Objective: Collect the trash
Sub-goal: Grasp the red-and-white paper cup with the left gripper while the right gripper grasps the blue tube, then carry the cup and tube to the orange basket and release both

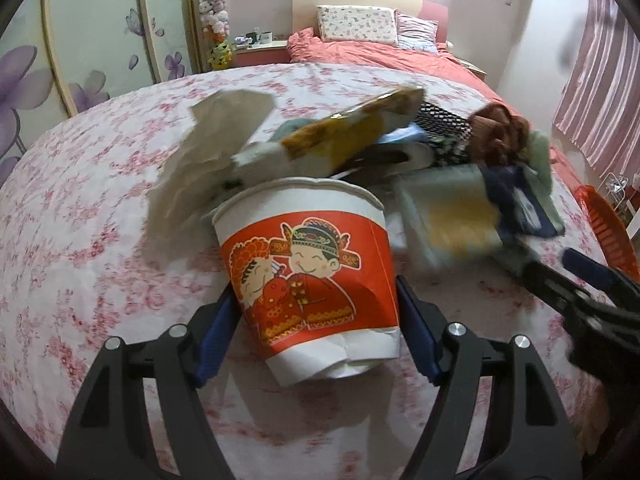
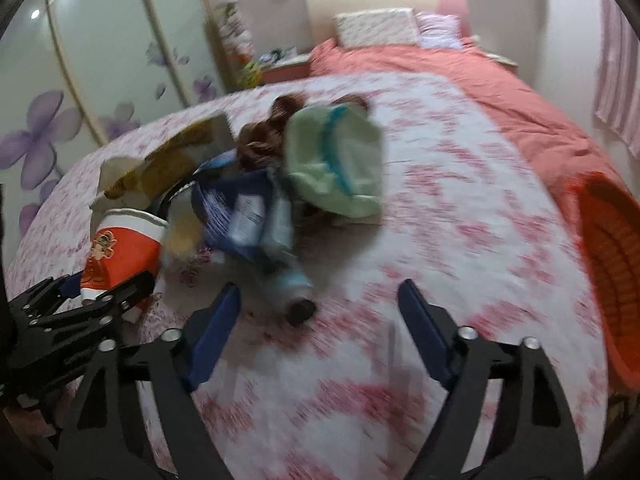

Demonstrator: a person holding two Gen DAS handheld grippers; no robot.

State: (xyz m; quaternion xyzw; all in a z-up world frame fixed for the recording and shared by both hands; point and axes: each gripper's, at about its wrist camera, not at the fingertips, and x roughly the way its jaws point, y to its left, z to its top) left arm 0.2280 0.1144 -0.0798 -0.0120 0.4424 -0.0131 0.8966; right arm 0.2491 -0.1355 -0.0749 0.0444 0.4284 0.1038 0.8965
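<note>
My left gripper point(image 1: 316, 332) is shut on a red and white paper cup point(image 1: 312, 272) with a cartoon couple, held tilted above the bed. A white tissue point(image 1: 212, 152) and a yellow wrapper point(image 1: 348, 132) stick out of the cup's mouth. The cup also shows in the right wrist view point(image 2: 120, 248). My right gripper point(image 2: 318, 324) is open and empty over the floral sheet; it shows at the right of the left wrist view point(image 1: 560, 268). A pile of wrappers, a blue packet point(image 2: 244, 208) and a small tube point(image 2: 296, 284) lies ahead of it.
A doll in a pale green dress point(image 2: 332, 160) with brown hair lies on the floral sheet point(image 2: 460, 220). An orange basket point(image 2: 612, 256) stands at the bed's right edge. Pillows point(image 1: 356, 24) and a pink quilt point(image 1: 380, 54) lie at the far end.
</note>
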